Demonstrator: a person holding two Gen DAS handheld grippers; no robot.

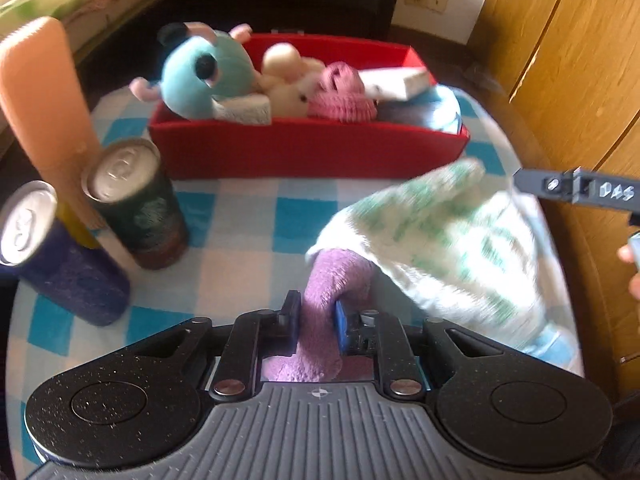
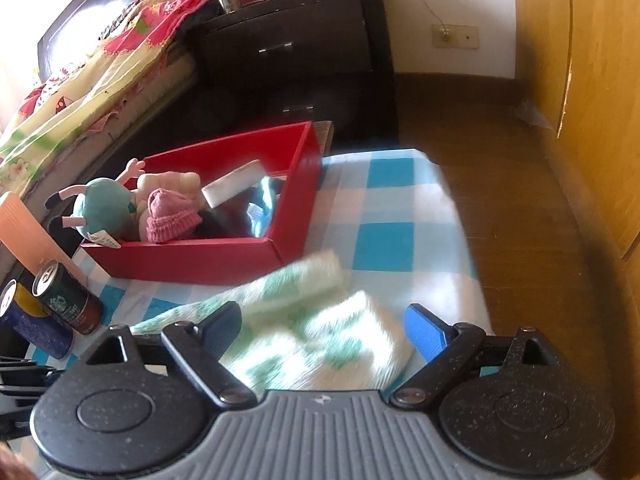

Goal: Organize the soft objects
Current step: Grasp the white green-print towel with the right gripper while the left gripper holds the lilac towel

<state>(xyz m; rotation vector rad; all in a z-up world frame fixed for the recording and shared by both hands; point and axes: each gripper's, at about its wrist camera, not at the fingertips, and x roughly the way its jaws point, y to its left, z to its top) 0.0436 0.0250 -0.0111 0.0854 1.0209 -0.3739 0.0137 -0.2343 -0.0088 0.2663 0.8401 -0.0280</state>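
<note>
Nearest, the left gripper (image 1: 317,316) is pinched on a lilac plush cloth (image 1: 334,276), whose long axis runs away from the camera, its far end tucked under a green-and-white towel (image 1: 436,240). Meanwhile the right gripper (image 2: 324,330) stands spread wide, straddling that towel without pressing it. Farther off, the red box (image 1: 304,152) holds a teal plush toy (image 1: 204,76) and a pink knit hat (image 1: 340,96) on the checked cloth (image 1: 248,216).
</note>
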